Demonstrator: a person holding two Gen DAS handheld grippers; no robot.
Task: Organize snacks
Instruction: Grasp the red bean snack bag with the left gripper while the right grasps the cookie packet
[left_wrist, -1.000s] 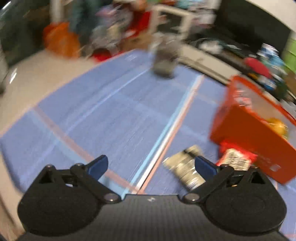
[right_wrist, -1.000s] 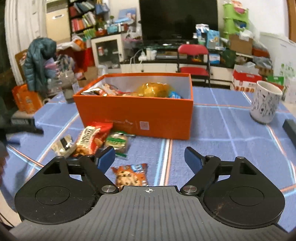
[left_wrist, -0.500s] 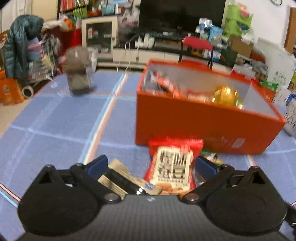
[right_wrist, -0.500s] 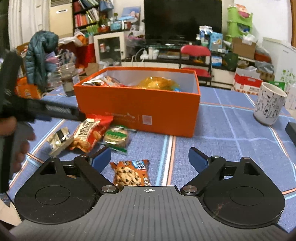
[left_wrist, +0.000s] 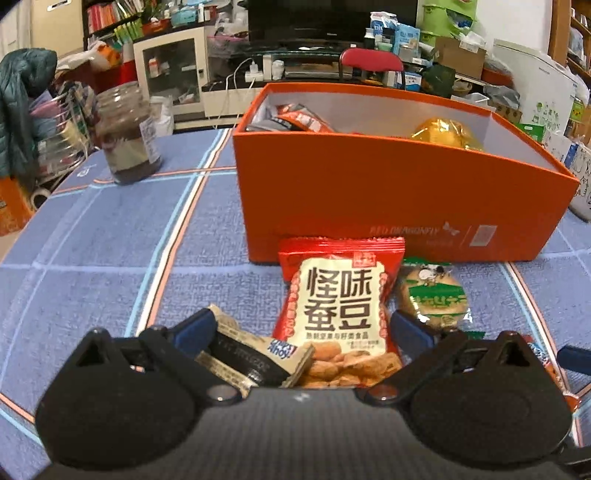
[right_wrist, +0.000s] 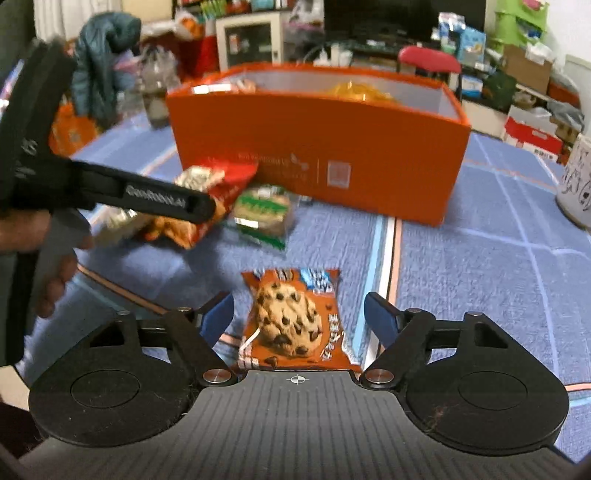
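Hovering low over the blue checked tabletop, my left claw stands spread, with the red broad-bean snack packet and a cream-and-black wafer packet lying between its blue fingertips; I cannot tell whether either pad touches them. A round biscuit in a green wrapper lies just right of the red packet, beside the right fingertip. Behind these sits the orange box, its front wall just beyond the top edge of the red packet; inside are a gold-wrapped item and red sachets. A glass jar stands well to the box's left.

My right claw has just been closing, yet its jaws stand apart on either side of the chocolate-chip cookie packet, which lies flat on the cloth with gaps to both pads. A white patterned mug stands at the far right.
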